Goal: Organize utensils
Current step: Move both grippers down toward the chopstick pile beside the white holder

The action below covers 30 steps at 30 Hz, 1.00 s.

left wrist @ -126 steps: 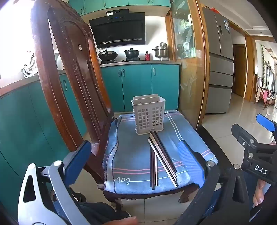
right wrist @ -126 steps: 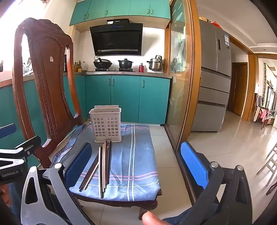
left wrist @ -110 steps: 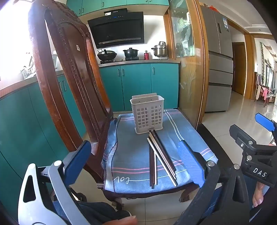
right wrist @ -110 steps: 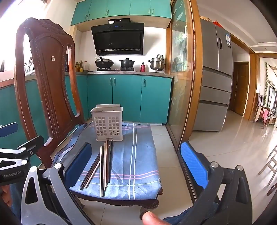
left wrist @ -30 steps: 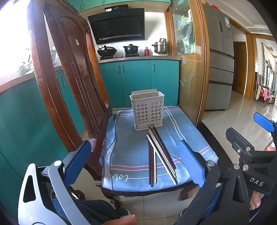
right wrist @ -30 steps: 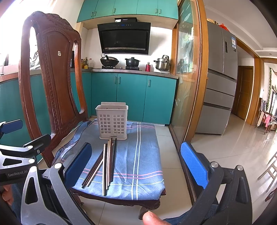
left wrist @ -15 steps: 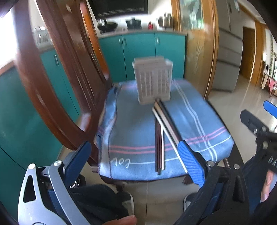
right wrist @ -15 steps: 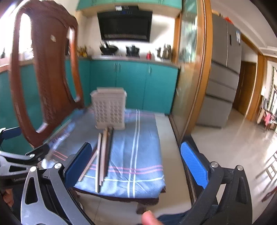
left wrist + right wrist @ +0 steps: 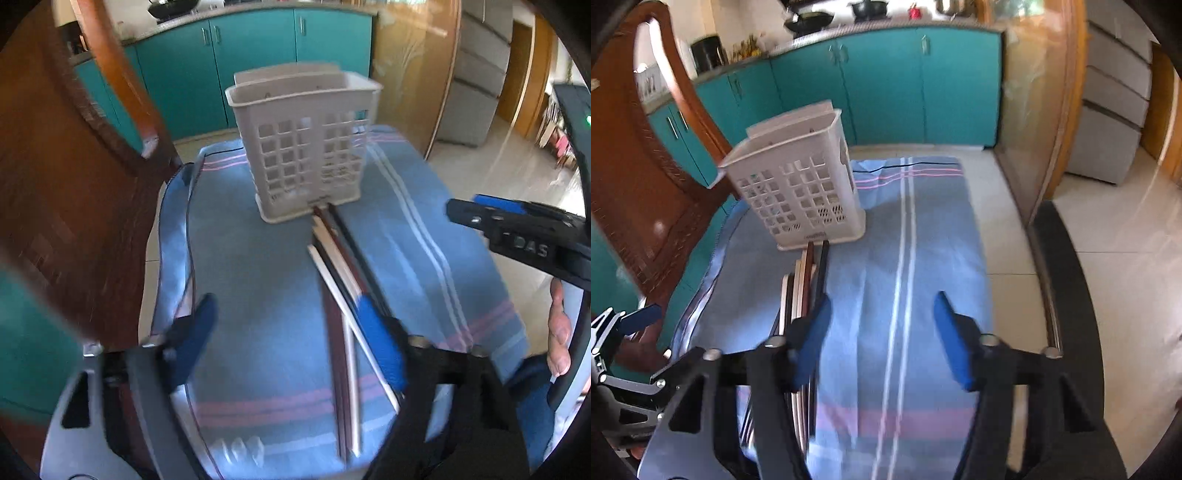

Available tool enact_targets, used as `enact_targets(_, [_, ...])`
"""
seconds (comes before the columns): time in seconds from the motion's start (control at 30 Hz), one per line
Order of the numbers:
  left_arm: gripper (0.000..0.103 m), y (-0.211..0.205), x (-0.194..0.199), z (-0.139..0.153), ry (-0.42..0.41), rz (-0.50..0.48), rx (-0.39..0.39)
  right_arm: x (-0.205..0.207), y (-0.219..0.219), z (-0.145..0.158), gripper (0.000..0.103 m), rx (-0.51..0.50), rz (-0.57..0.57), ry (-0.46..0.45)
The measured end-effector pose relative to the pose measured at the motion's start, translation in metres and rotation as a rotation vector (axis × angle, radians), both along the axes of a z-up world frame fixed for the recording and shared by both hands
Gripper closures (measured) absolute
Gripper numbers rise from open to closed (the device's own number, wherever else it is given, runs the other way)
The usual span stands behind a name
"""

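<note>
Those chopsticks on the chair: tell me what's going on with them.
A person holds a tool in each hand above a chair seat covered with a blue cloth. The chopsticks lie loose on the cloth in front of an upright white basket, none inside it that I can see. The left tool and the right tool are both closing over the cloth, but neither grips anything yet. The sorting has not started.
</note>
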<state>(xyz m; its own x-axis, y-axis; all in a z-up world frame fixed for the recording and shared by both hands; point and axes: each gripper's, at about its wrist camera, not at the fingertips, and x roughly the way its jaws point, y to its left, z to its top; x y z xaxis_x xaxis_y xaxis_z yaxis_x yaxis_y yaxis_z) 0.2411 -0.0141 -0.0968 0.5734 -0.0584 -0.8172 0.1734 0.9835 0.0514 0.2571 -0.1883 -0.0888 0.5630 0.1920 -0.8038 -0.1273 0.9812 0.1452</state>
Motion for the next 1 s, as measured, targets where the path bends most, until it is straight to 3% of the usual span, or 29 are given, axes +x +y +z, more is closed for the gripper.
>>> enact_targets(0.07, [0.044,0.007,0.016,-0.008,0.038,0.01,-0.036,0.03,0.015,-0.011,0.058,0.018,0.05,0.062])
enact_targets(0.2, [0.044,0.019,0.028,-0.029,0.1,0.075,-0.037,0.072,0.049,-0.035,0.058,0.02,0.12,0.129])
enact_targets(0.33, [0.041,0.014,0.031,-0.037,0.13,0.053,-0.081,0.095,0.072,-0.068,0.059,-0.026,0.15,0.192])
enact_targets(0.43, [0.04,0.009,0.035,-0.047,0.169,0.026,-0.128,0.101,0.078,-0.079,0.071,-0.093,0.144,0.199])
enact_targets(0.5, [0.04,0.003,0.036,-0.055,0.206,0.015,-0.164,0.1,0.076,-0.079,0.093,-0.114,0.152,0.205])
enact_targets(0.63, [0.041,-0.012,0.036,-0.066,0.245,-0.016,-0.182,0.095,0.059,-0.076,0.093,-0.079,0.153,0.216])
enact_targets(0.7, [0.062,-0.017,0.037,-0.071,0.25,-0.018,-0.175,0.093,0.049,-0.072,0.093,-0.08,0.148,0.2])
enact_targets(0.77, [0.077,-0.017,0.036,-0.073,0.257,-0.023,-0.214,0.091,0.041,-0.069,0.093,-0.07,0.143,0.191])
enact_targets(0.83, [0.083,-0.017,0.035,-0.072,0.256,-0.019,-0.221,0.087,0.031,-0.066,0.093,-0.061,0.136,0.189])
enact_targets(1.0, [0.084,-0.005,0.045,-0.073,0.242,0.02,-0.18,0.082,0.0,-0.063,0.093,-0.066,0.114,0.193])
